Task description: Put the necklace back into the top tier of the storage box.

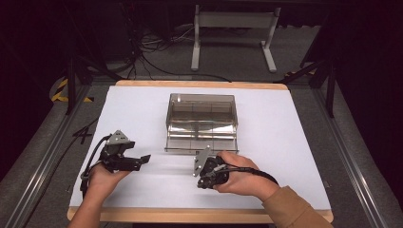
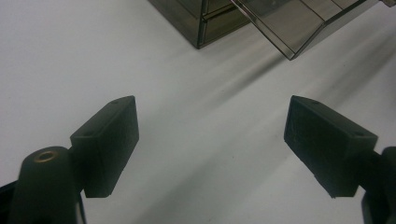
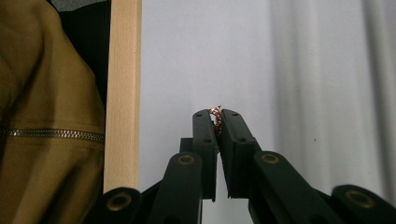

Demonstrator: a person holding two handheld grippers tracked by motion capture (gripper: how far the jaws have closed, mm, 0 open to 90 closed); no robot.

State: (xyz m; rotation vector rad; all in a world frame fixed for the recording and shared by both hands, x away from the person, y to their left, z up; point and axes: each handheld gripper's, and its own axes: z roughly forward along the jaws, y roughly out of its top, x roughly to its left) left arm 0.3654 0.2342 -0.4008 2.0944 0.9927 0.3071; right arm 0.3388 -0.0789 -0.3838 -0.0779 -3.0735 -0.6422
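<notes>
I note both tongs, left [image 1: 142, 159] and right [image 3: 218, 122], are matte black with brass-coloured pivot screws, grey triangular top plates and black trailing cables; right arm wears a mustard zipped sleeve [image 1: 292, 206].

**Around the work surface**

A white sheet [image 1: 142, 109] covers the table [image 1: 190, 215], leaving its pale wooden edge bare at the near and far sides. Beyond the far edge, a white metal stand [image 1: 233, 21] rests on grey floor [image 1: 304, 57], with black cables [image 1: 147, 47] tangled to its left. Yellow-black tape [image 1: 62, 90] marks the floor at far left.
</notes>
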